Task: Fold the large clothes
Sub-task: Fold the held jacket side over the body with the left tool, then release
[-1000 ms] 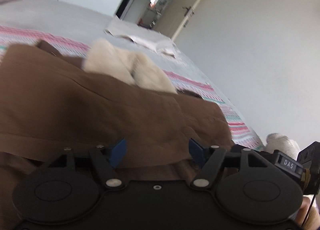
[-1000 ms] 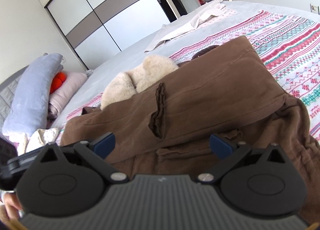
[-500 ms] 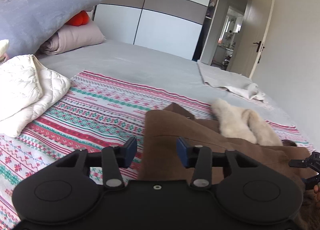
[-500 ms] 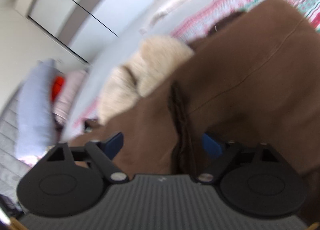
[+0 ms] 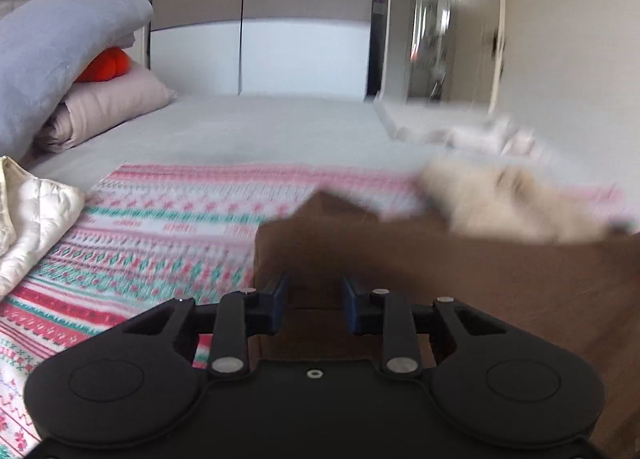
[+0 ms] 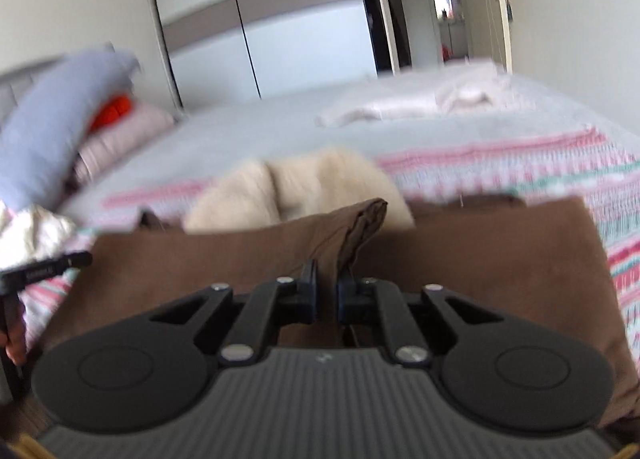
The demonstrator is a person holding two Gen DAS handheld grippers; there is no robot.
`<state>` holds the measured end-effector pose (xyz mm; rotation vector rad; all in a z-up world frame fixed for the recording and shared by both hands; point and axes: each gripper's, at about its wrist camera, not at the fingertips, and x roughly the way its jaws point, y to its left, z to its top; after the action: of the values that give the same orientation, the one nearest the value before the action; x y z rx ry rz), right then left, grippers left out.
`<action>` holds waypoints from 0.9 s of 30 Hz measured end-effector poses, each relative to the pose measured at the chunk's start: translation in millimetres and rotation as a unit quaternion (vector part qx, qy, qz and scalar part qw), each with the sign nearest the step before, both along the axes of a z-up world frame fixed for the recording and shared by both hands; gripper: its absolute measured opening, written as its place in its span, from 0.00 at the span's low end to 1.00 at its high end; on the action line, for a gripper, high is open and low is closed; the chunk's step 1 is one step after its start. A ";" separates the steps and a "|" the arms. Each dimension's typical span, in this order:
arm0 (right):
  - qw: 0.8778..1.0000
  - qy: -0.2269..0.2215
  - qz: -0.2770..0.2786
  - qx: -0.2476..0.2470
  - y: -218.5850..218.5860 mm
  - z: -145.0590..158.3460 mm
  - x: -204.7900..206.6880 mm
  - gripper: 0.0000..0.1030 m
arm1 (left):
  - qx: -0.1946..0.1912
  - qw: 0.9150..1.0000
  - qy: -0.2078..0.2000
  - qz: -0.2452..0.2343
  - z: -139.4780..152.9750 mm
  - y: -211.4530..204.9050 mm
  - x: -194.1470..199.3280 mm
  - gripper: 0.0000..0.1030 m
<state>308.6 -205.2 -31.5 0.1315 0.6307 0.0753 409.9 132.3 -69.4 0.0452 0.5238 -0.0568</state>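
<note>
A large brown coat (image 5: 460,279) with a cream fleece collar (image 5: 508,199) lies on a striped patterned blanket (image 5: 160,227) on the bed. My left gripper (image 5: 312,309) is at the coat's left edge, its jaws partly apart with brown cloth between them. In the right wrist view the coat (image 6: 500,259) fills the foreground, with the collar (image 6: 304,187) behind it. My right gripper (image 6: 327,293) is shut on a raised fold of the brown coat. The left gripper's body (image 6: 44,269) shows at the far left.
A white quilted garment (image 5: 32,227) lies at the left on the blanket. Pillows (image 5: 60,59) are stacked at the bed's head. A pale cloth (image 6: 420,99) lies at the far right. A wardrobe (image 5: 280,19) and a doorway stand behind.
Both grippers have narrowed. The right closed on a fold of the coat. The left swung left to the coat's edge and its jaws came closer together.
</note>
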 end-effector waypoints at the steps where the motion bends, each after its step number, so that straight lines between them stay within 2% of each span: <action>1: 1.000 0.011 -0.010 -0.017 0.0 -11.3 3.0 0.30 | 0.025 1.000 0.011 0.012 -11.0 -2.7 5.2 0.32; 2: 0.999 0.011 -0.014 -0.031 -1.4 -18.8 1.6 0.35 | 0.024 0.999 0.014 0.022 -15.5 -1.3 7.9 0.34; 5: 1.000 -0.001 -0.014 -0.017 -10.0 -20.3 -7.3 0.41 | 0.027 0.998 0.014 0.047 -11.4 1.6 6.2 0.34; 7: 0.999 -0.015 -0.028 -0.009 -14.2 -8.5 -14.6 0.47 | 0.002 0.998 0.002 0.062 1.4 5.3 -2.4 0.33; 9: 0.999 -0.047 -0.016 0.007 -14.1 4.8 -17.4 0.47 | -0.034 0.999 -0.026 0.031 16.1 6.7 -15.2 0.32; 12: 0.997 -0.071 0.017 0.007 -0.9 15.6 -9.8 0.47 | -0.038 0.999 -0.037 -0.014 26.4 -6.1 -21.1 0.32; 14: 0.998 -0.052 0.040 -0.006 11.5 10.9 6.0 0.46 | -0.024 0.999 -0.015 -0.042 19.1 -17.5 -15.9 0.32; 16: 0.999 -0.007 0.037 -0.037 21.3 -6.4 24.9 0.38 | -0.002 0.998 0.017 -0.056 -3.5 -23.3 -7.7 0.33; 17: 0.998 -0.001 0.034 -0.058 23.8 -17.2 29.8 0.36 | -0.001 0.998 0.018 -0.064 -16.5 -22.8 -6.5 0.33; 19: 0.996 -0.024 0.035 -0.079 27.9 -24.2 26.0 0.35 | -0.010 0.998 0.014 -0.060 -16.1 -21.6 -7.9 0.33; 22: 0.996 -0.025 0.036 -0.077 29.5 -13.8 14.3 0.41 | -0.001 0.998 0.007 -0.055 -9.9 -24.9 -14.2 0.33; 27: 0.996 -0.023 0.084 -0.023 17.1 3.7 -22.2 0.40 | -0.067 0.994 0.017 -0.085 9.6 -23.5 -53.7 0.38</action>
<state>286.4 -188.1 -27.8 0.0329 0.5964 0.2255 356.2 108.8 -59.8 -0.0428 0.5486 -0.2599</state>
